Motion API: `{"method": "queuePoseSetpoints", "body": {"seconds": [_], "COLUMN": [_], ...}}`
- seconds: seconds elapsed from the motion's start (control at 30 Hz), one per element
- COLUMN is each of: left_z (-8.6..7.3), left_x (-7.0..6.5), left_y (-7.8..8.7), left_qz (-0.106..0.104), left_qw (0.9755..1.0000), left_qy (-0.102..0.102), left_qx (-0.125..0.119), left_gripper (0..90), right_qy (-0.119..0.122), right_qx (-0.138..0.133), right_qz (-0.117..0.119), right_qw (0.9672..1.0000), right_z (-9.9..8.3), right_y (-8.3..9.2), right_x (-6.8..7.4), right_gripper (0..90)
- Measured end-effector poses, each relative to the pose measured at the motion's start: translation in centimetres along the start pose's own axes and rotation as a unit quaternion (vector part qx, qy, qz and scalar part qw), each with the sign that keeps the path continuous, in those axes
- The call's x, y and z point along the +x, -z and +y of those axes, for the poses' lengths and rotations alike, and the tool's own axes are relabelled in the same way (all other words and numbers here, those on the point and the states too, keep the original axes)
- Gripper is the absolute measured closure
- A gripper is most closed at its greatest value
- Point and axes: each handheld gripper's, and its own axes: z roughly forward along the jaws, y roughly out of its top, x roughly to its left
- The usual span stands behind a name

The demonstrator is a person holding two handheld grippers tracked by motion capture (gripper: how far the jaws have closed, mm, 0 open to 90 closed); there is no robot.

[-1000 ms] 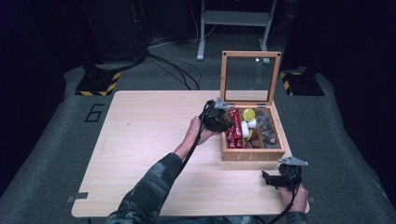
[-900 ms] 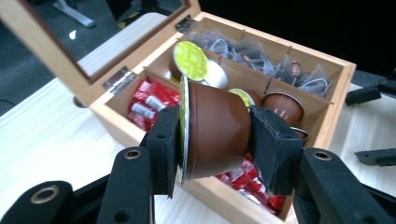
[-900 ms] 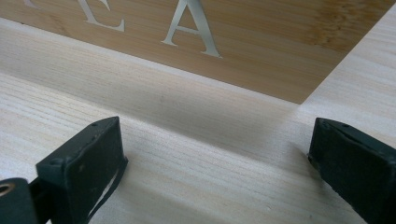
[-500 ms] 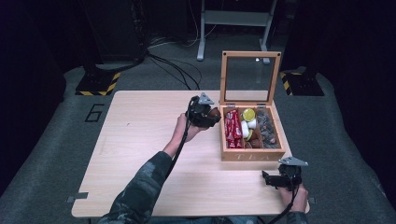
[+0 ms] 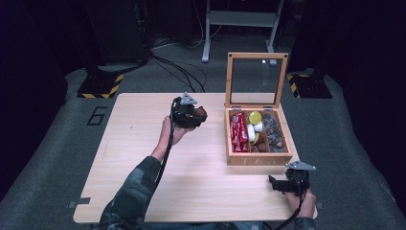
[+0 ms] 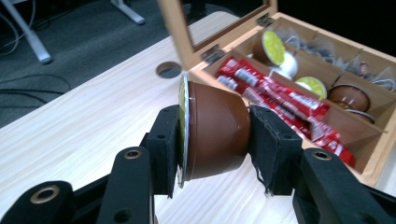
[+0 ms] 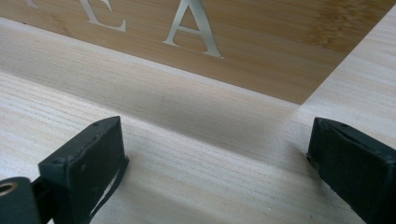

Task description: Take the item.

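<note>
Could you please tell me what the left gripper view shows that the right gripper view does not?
Left gripper view: the left gripper shut on a brown coffee capsule, with a pad on its foil lid and another on its base, plus the open box's compartments holding red sachets, yellow-lidded capsules and tea bags. Right gripper view: the right gripper with jaws wide apart and nothing between them, low over the table, facing the box's front wall with its pale lettering. Both show the wooden tea box and the light wooden table.

The left gripper is held up on a stretched-out arm, squeezing a brown coffee pod. The right gripper sits low, jaws wide apart.
</note>
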Motion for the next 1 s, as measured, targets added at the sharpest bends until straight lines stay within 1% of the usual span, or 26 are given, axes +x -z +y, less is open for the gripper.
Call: {"method": "queuePoseSetpoints", "body": {"seconds": [0.17, 0.4, 0.6, 0.87, 0.97, 1.0], "left_z": [-1.0, -2.4, -3.7, -5.6, -6.3, -6.6], "left_x": [1.3, 2.8, 4.0, 5.4, 6.1, 6.3], "left_y": [1.0, 2.0, 2.5, 3.0, 3.1, 3.0], "left_qz": [0.014, 0.031, 0.043, 0.058, 0.062, 0.064], "left_qw": [0.9998, 0.9991, 0.9982, 0.9968, 0.9958, 0.9954], "left_qy": [0.016, 0.029, 0.043, 0.056, 0.067, 0.072], "left_qx": [-0.004, -0.005, -0.003, 0.000, 0.005, 0.004], "left_gripper": [55.0, 55.0, 55.0, 55.0, 54.9, 55.0], "right_qy": [0.000, 0.002, 0.001, 0.002, 0.002, 0.001], "right_qx": [0.001, 0.000, 0.000, 0.000, 0.000, -0.001], "right_qz": [0.000, 0.000, 0.000, 0.000, -0.001, 0.000], "right_qw": [1.0000, 1.0000, 1.0000, 1.0000, 1.0000, 1.0000], "right_z": [0.0, 0.0, 0.0, 0.0, 0.0, 0.0], "right_y": [0.0, 0.0, 0.0, 0.0, 0.0, 0.0], "right_x": [0.0, 0.0, 0.0, 0.0, 0.0, 0.0], "right_gripper": [3.4, 3.4, 3.4, 3.5, 3.5, 3.5]}}
